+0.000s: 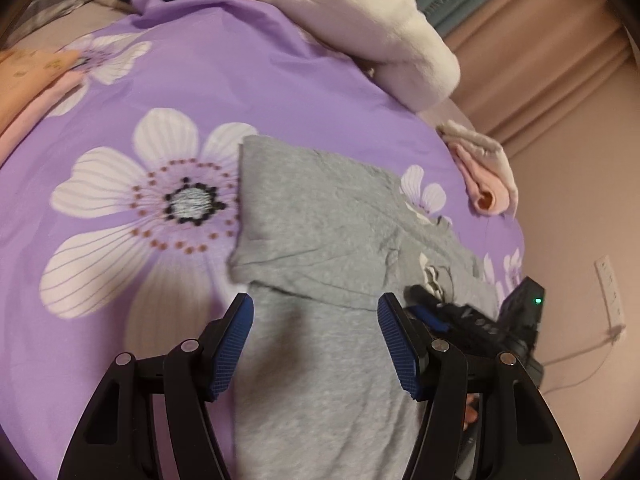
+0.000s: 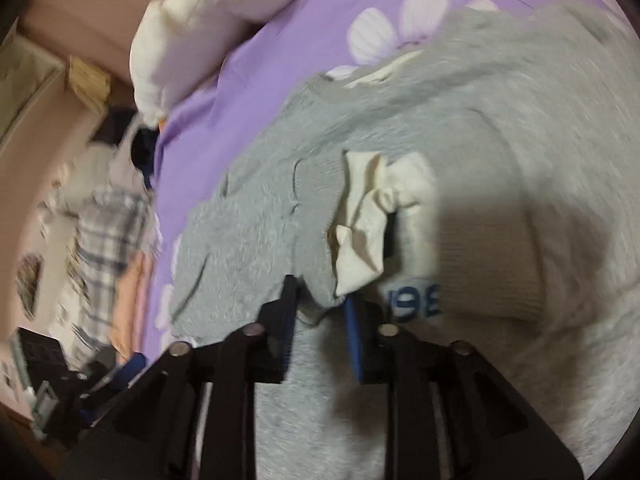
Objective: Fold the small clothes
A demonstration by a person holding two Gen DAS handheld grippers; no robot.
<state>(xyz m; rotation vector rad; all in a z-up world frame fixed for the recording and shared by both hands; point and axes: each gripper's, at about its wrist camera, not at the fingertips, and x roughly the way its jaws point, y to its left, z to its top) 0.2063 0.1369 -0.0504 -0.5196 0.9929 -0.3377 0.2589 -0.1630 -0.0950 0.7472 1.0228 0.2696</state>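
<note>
A grey shirt (image 1: 320, 216) lies partly folded on the purple flowered bedsheet (image 1: 224, 80). My left gripper (image 1: 316, 304) hovers over its near part, open, with nothing between its blue pads (image 1: 232, 344). My right gripper (image 1: 430, 312) shows as a black body beside it on the right. In the right wrist view the grey shirt (image 2: 500, 120) fills the frame, with a crumpled white neck label (image 2: 360, 220) and blue lettering (image 2: 416, 300). The right gripper (image 2: 320, 316) has its jaws apart, and a folded edge of grey cloth sits loose between the tips.
A white plush blanket (image 1: 360, 20) lies at the far side. A rolled pink cloth (image 1: 488, 184) sits at the bed's right edge. Folded orange and pink clothes (image 1: 24, 92) lie at the left. A wall socket (image 1: 610, 292) is beyond the bed.
</note>
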